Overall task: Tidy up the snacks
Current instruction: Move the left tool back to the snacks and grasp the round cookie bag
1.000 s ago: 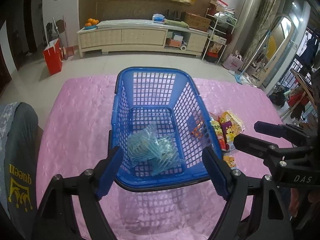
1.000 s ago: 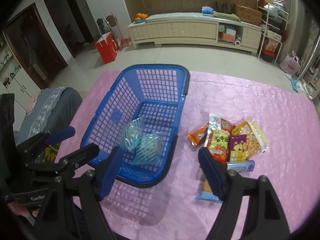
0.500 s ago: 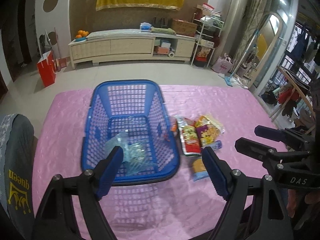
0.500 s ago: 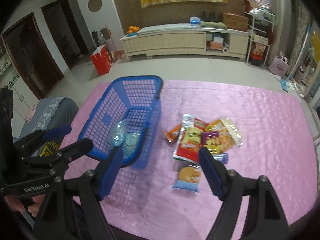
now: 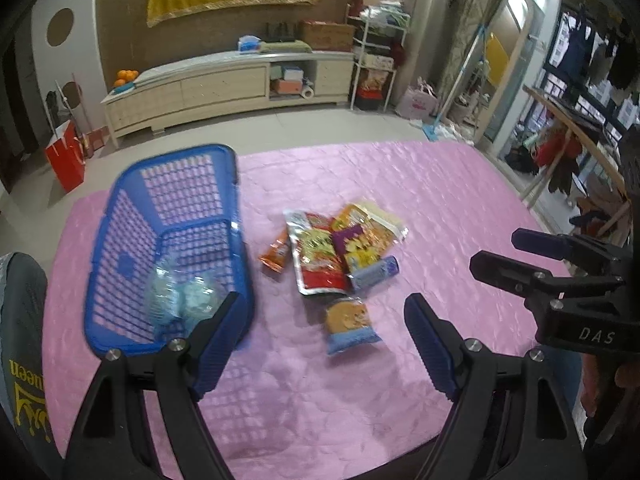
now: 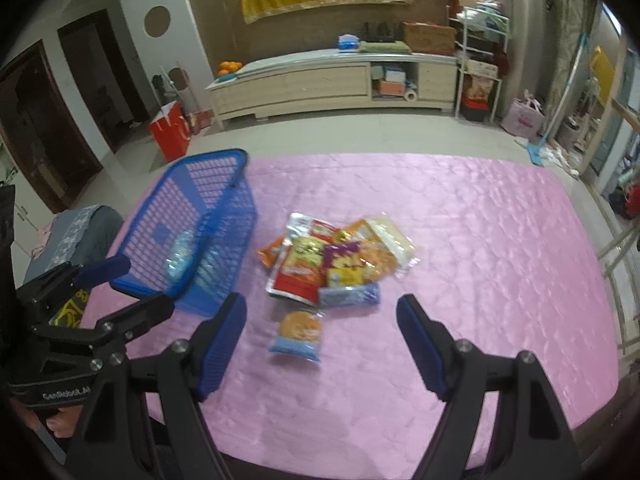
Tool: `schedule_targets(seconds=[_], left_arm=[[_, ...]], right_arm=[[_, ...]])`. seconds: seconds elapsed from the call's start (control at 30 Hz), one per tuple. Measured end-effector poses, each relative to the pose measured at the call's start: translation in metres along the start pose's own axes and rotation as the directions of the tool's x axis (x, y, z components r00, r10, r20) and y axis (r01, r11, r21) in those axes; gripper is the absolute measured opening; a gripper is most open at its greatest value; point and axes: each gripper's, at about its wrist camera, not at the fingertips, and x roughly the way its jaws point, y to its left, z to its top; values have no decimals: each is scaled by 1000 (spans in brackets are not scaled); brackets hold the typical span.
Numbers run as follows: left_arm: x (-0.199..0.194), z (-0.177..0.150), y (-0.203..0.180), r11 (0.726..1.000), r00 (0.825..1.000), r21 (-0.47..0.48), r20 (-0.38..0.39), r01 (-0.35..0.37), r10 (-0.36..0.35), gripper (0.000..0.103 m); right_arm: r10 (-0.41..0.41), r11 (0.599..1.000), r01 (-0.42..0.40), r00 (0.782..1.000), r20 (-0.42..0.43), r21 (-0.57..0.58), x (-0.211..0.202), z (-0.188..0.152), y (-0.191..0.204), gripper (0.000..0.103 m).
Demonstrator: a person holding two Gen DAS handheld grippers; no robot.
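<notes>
A blue mesh basket [image 5: 120, 216] [image 6: 200, 188] stands on the left of the pink table and holds pale blue snack bags [image 5: 182, 300] [image 6: 178, 254]. To its right lies a heap of snack packets [image 5: 336, 248] [image 6: 340, 260], and nearer me a single blue-edged cookie pack [image 5: 350, 324] [image 6: 298, 334]. My left gripper [image 5: 324, 336] is open and empty above the table, with the cookie pack just beyond its fingertips. My right gripper [image 6: 320, 332] is also open and empty, with the cookie pack showing between its fingers.
The pink quilted cloth [image 5: 440, 208] [image 6: 480, 240] covers the whole table. A grey cushion [image 5: 20, 320] sits off the table's left edge. A long cabinet [image 6: 332, 80], shelves and a red bag [image 6: 170, 130] stand on the floor beyond.
Both grippers have swung from over the basket to the right, so the snack heap and cookie pack now lie ahead of them. Both stayed open and empty.
</notes>
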Motion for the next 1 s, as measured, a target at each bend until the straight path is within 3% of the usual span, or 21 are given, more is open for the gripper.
schedule_targets(seconds=[0.4, 1.0], left_arm=[[67, -18, -44, 999, 992, 39, -129, -6, 11, 79], [164, -35, -35, 999, 949, 0, -312, -39, 37, 79]], right_arm=[[-27, 997, 34, 996, -90, 75, 39, -39, -60, 81], [-28, 992, 54, 976, -216, 113, 113, -61, -96, 81]])
